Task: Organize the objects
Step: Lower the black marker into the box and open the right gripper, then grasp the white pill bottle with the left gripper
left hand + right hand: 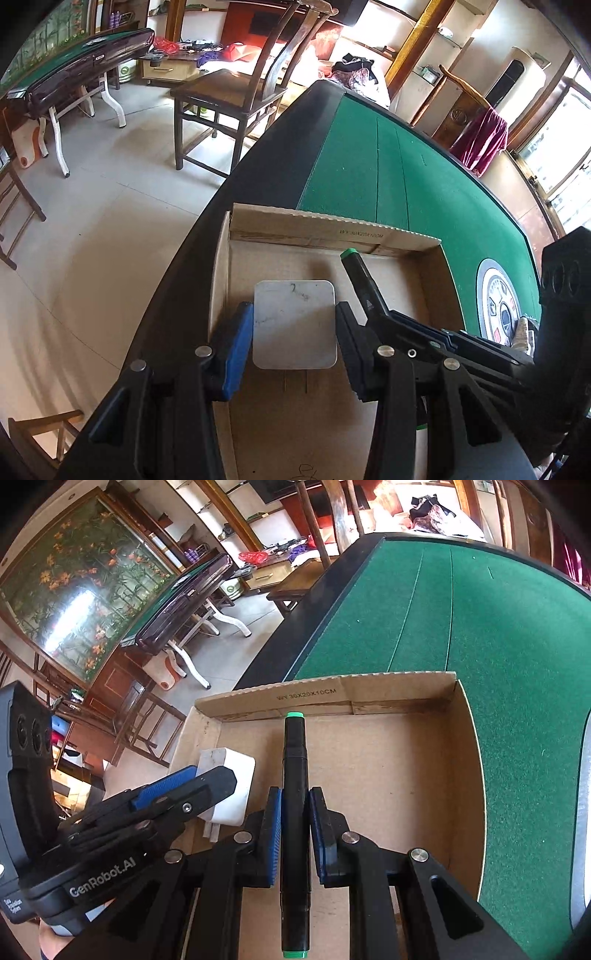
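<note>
Blue pads of the left hand-held gripper (294,334) are pressed against the 2 sides of a white charger block (294,324), which is clamped between them above the floor of an open cardboard box (334,230); in the right wrist view the same charger (232,786) is seen at the left end of the box, its metal prongs pointing back toward the handle. The right hand-held gripper (295,830) is closed on a black marker (294,812) with green end caps, the pads gripping its barrel near the middle, so that 1 green cap is held close to the far wall of the box (332,698) and the other sticks out behind the jaws. From the left wrist view the marker (356,269) is seen slanting down toward that far wall, just beside the charger but apart from it. Both items are held inside the outline of the box; whether either touches the box floor cannot be told. The box is set on the near left corner of a green felt tabletop (424,192) with a dark raised rim, and a round control panel (496,306) is set into the felt to the right. Beyond the tabletop, a dark wooden chair (236,92) and a second green table (74,62) stand on the pale tiled floor.
</note>
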Demonstrator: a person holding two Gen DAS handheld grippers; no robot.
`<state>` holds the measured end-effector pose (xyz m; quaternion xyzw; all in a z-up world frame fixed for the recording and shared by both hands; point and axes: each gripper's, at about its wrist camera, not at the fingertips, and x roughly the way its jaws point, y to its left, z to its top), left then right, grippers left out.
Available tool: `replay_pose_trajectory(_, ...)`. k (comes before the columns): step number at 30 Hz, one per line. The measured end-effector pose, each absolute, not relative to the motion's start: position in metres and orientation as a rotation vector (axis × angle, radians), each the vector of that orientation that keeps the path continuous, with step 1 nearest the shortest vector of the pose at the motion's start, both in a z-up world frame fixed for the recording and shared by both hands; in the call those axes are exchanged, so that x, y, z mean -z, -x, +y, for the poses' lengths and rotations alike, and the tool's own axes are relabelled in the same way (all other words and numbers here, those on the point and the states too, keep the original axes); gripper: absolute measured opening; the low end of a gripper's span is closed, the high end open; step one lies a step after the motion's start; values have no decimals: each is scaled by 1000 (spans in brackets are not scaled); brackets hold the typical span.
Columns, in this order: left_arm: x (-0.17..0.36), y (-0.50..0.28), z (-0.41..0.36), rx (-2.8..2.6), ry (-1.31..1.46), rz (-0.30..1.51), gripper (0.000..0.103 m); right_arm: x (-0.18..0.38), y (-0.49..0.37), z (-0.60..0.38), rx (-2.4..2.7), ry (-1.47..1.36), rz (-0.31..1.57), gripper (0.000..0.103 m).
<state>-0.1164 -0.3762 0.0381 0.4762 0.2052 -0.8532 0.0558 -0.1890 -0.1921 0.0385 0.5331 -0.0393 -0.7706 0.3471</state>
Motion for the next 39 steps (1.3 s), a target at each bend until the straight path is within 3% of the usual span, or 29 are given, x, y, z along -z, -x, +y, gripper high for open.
replay_pose_trajectory(14,-46,104,-386,2647,-1415,687,44,-34,191,-193,2024,-1395,-127,19)
replay_pose_trajectory(17,-51,95,-386,2656,-1413,717,45,-36,189,-190,1997,-1418,-131,36)
replay_pose_trajectory(19,-56,82,-383,2687,-1391,757,45,-41,185,-184,2005,-1394,-125,37)
replay_pose_trajectory(22,-63,57,-368,2746,-1341,774,58,-51,174,-168,2002,-1360,-154,37)
replay_pose_trajectory(24,-64,41,-353,2781,-1312,771,61,-59,162,-152,2013,-1324,-171,37)
replay_pose_trajectory(29,-59,14,-296,2829,-1264,518,63,-78,113,-105,1999,-1218,-215,38)
replay_pose_trajectory(34,-38,16,-254,2770,-1296,198,63,-97,64,-41,2035,-1115,-197,46)
replay_pose_trajectory(36,-33,13,-253,2713,-1289,166,63,-99,47,-6,2060,-1096,-214,47)
replay_pose_trajectory(39,-35,-5,-261,2683,-1239,287,63,-101,35,41,2116,-1086,-221,48)
